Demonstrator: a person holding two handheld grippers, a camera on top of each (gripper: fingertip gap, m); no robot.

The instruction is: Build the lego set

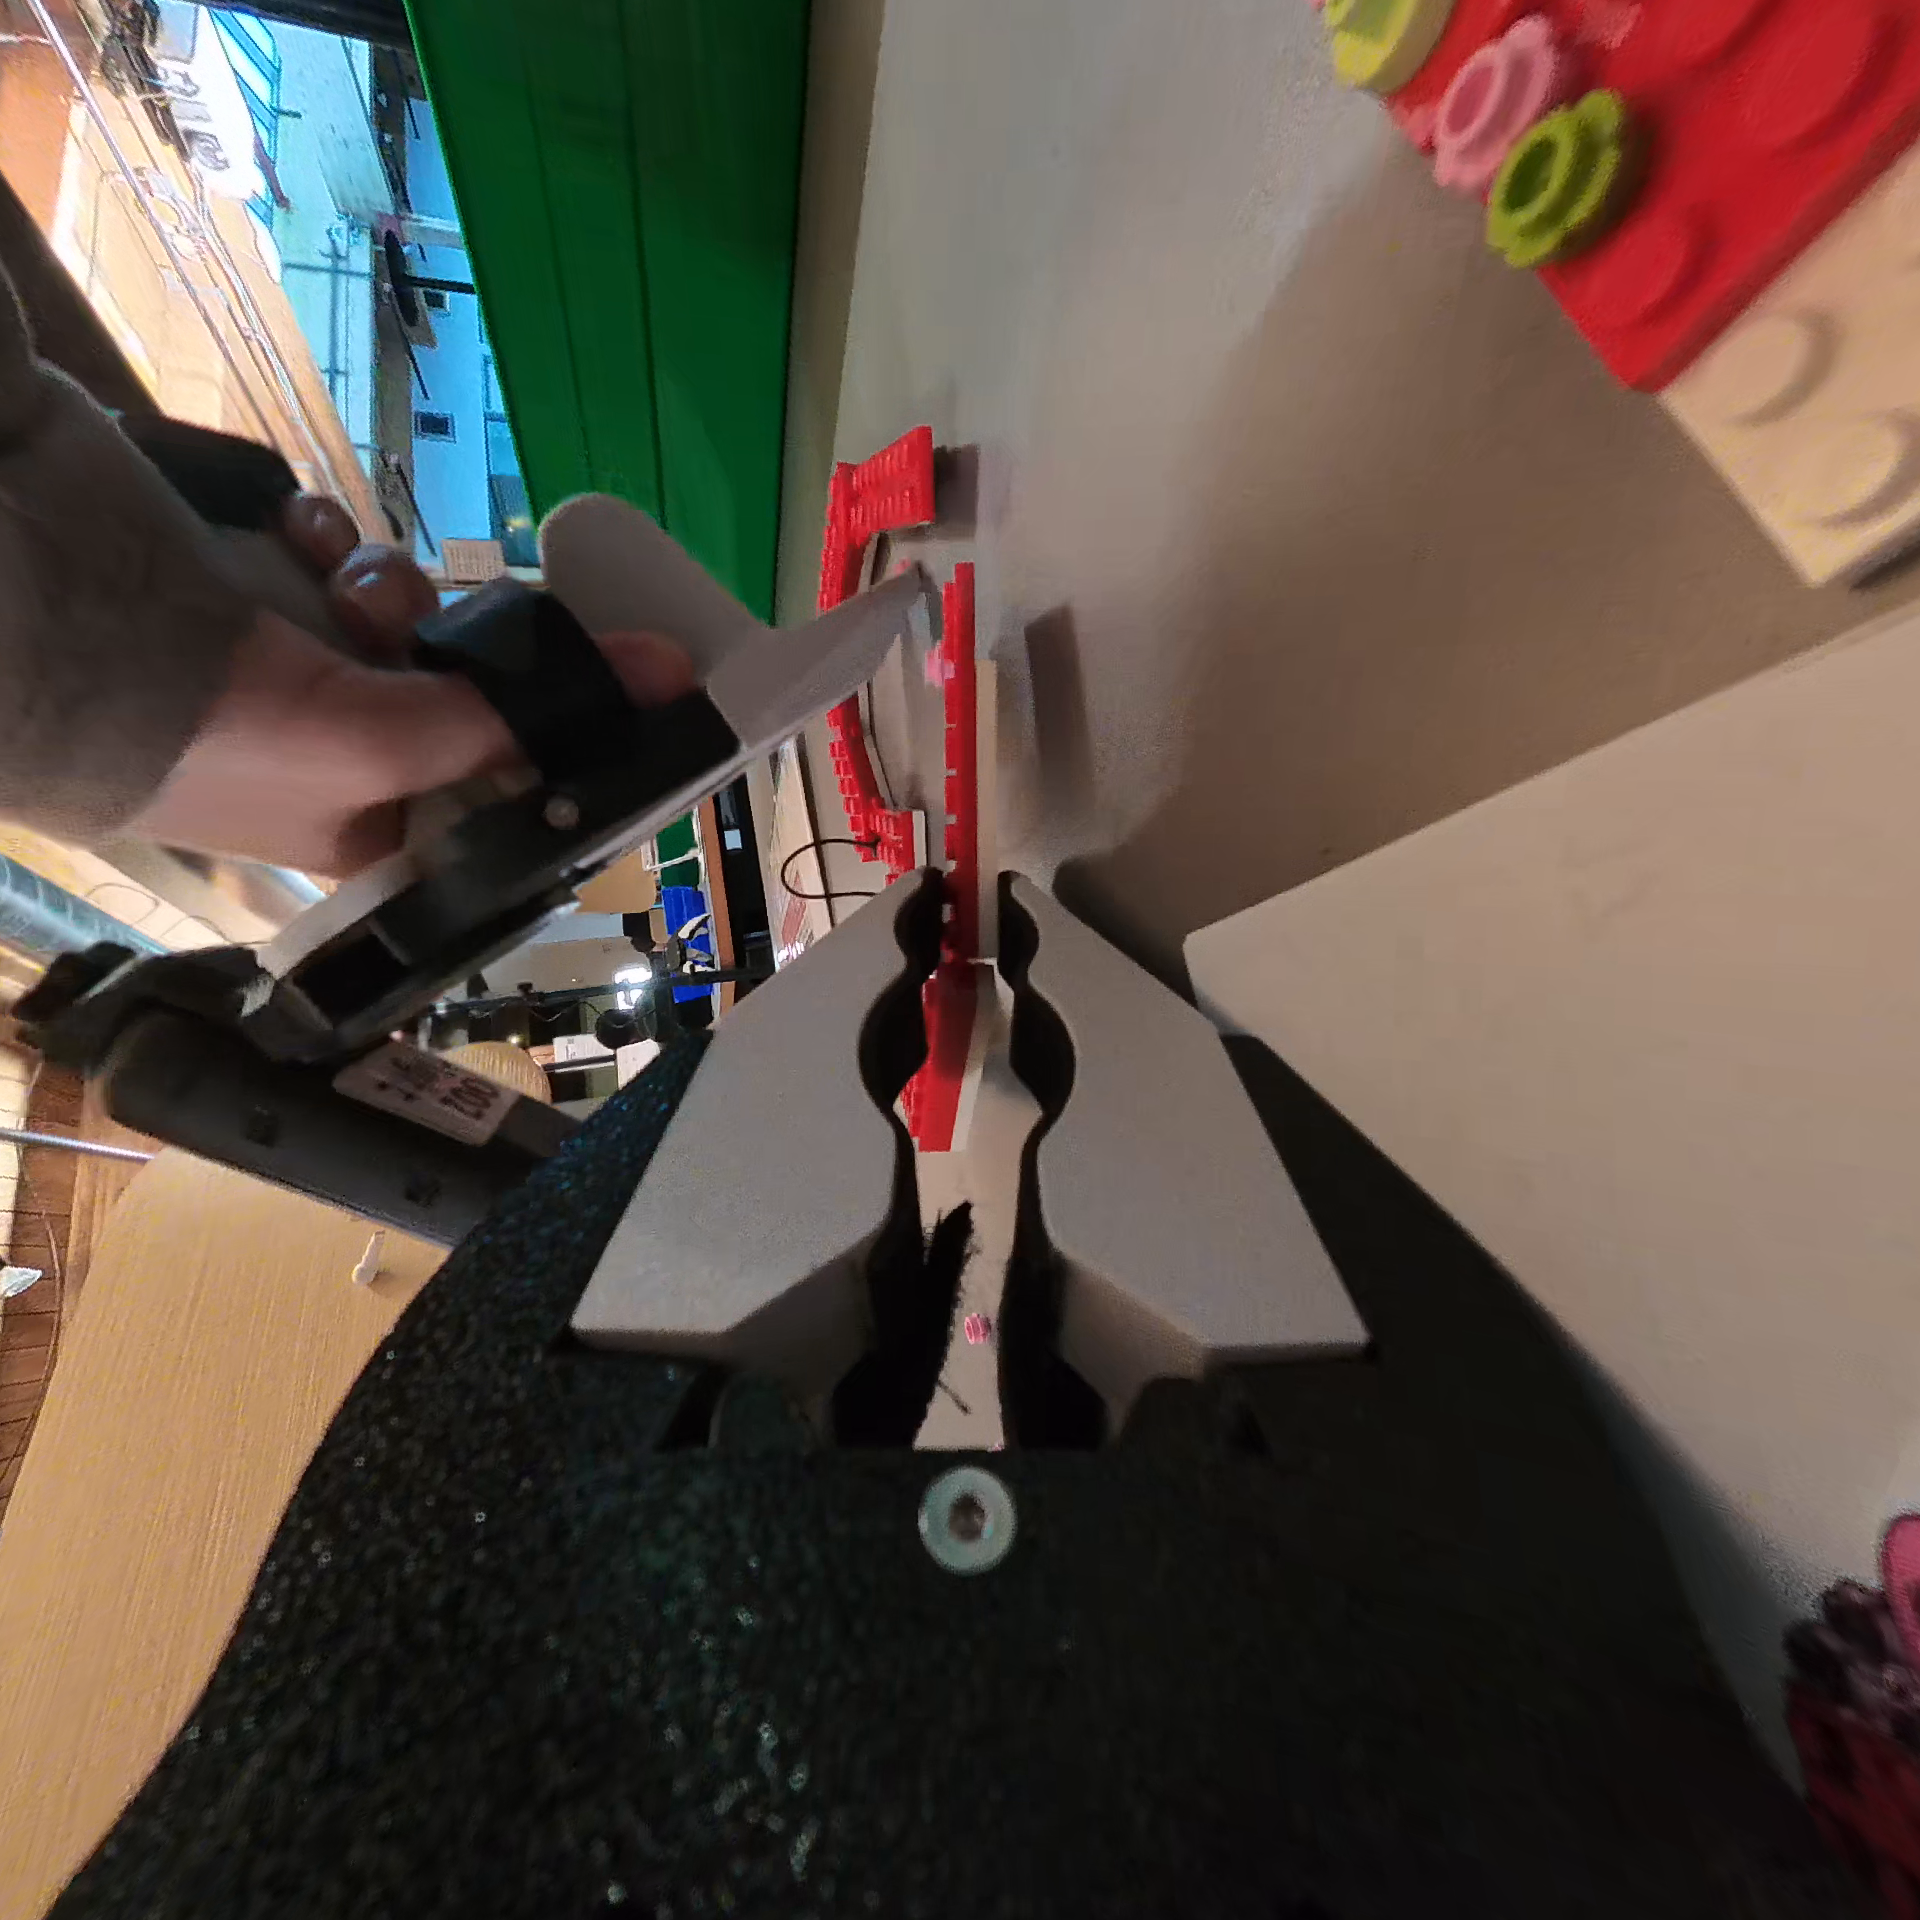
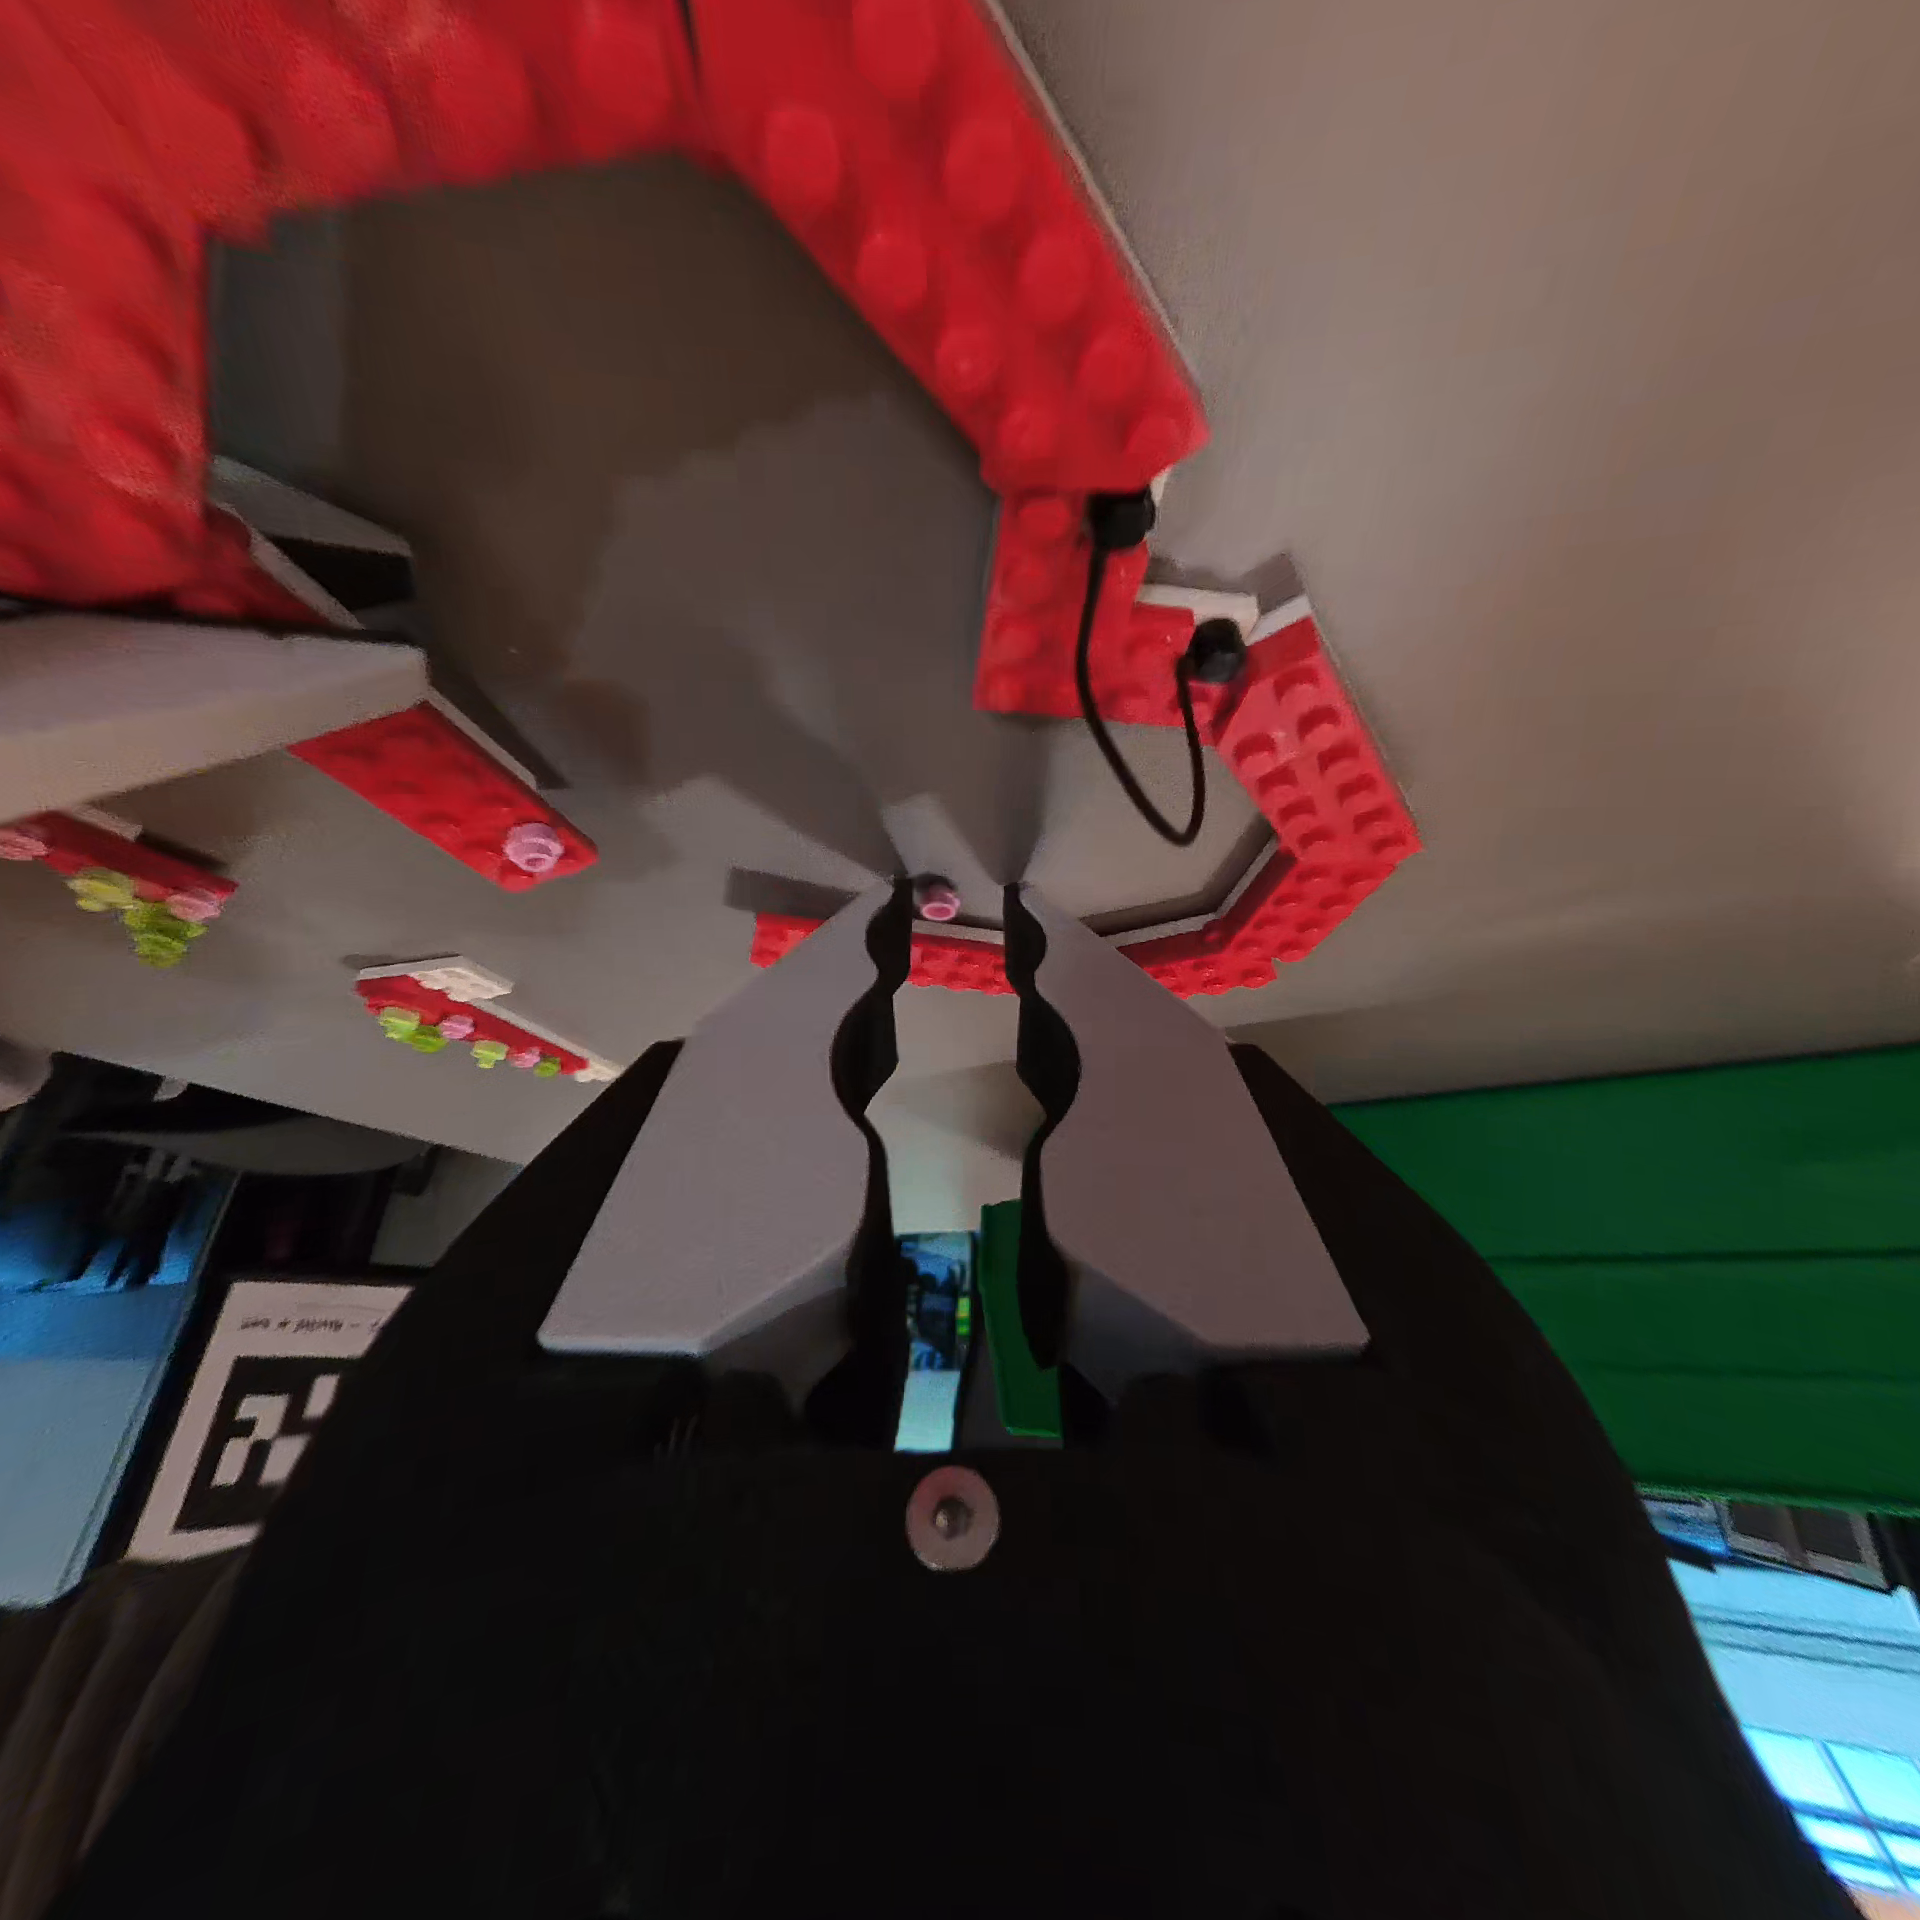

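Left gripper [image 1: 964, 883] clamped on long red studded Lego plate [image 1: 958, 748] standing edge-on over pale grey table [image 1: 1351, 468], right gripper [image 2: 954, 896] parted slightly with small round pink stud [image 2: 937, 900] at its fingertips, beside red studded Lego frame [image 2: 1314, 758] carrying black cord [image 2: 1143, 727], grip on stud unclear

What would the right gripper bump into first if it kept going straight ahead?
Probably the small pink round stud sitting between the tips of the right gripper, with the red plate frame just beyond. Depth is hard to judge, so it may already be touching.
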